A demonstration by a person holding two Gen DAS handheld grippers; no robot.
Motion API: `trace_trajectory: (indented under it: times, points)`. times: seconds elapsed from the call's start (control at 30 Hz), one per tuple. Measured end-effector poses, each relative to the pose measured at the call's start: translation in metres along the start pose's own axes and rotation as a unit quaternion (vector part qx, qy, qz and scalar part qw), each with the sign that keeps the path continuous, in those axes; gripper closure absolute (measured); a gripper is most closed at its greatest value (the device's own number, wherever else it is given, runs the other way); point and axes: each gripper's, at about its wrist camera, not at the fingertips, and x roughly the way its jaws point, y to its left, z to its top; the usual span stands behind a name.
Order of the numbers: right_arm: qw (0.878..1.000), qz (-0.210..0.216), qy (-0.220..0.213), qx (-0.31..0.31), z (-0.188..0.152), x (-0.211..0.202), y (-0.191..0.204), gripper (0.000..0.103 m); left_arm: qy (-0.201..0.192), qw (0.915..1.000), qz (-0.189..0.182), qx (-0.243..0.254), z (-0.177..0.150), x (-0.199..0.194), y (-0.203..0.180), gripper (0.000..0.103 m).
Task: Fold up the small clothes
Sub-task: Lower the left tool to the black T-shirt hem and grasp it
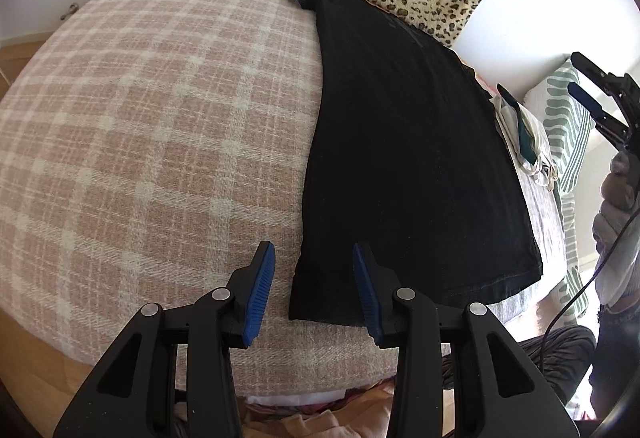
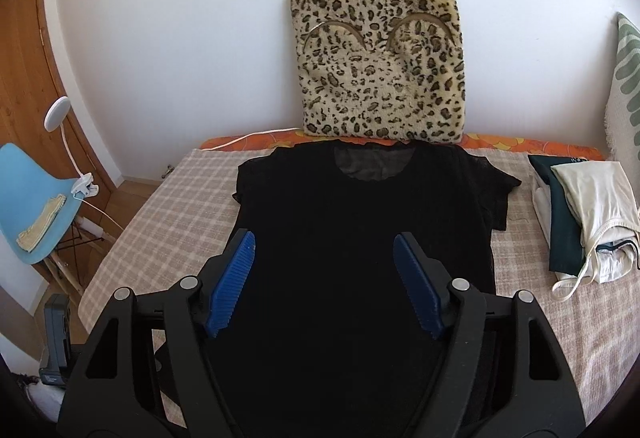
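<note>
Flat on the checked blanket point(image 2: 160, 222) lies the black T-shirt point(image 2: 360, 238), both grippers wide and empty.
Left gripper point(image 1: 313, 286) hovers over the shirt's near hem corner; right gripper point(image 2: 323, 282) hangs above its middle. Leopard cushion point(image 2: 380, 66) leans on the wall behind the collar, folded clothes point(image 2: 588, 214) beside one sleeve.

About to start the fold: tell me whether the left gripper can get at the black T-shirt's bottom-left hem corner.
Probably yes. The left gripper is open, and the black T-shirt has its hem corner lying flat on the plaid blanket between the fingers, with nothing covering it.
</note>
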Motion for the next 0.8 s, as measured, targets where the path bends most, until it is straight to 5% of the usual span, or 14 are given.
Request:
trace_trajectory:
  times: [0.17,0.43,0.8]
  points:
    - [0.997,0.063,0.048,0.011,0.038,0.056,0.030,0.033,-0.008,1.0000,0.004,-0.001,0.002,0.003,-0.001,0.066]
    - [0.991,0.089,0.094,-0.015,0.083,0.151,0.091,0.036,-0.002,1.0000,-0.002,0.007,0.001,0.010,-0.012,0.066]
    - [0.985,0.078,0.156,-0.002,0.102,0.279,0.138,0.041,-0.021,0.9988,-0.036,-0.027,0.006,0.013,0.005,0.080]
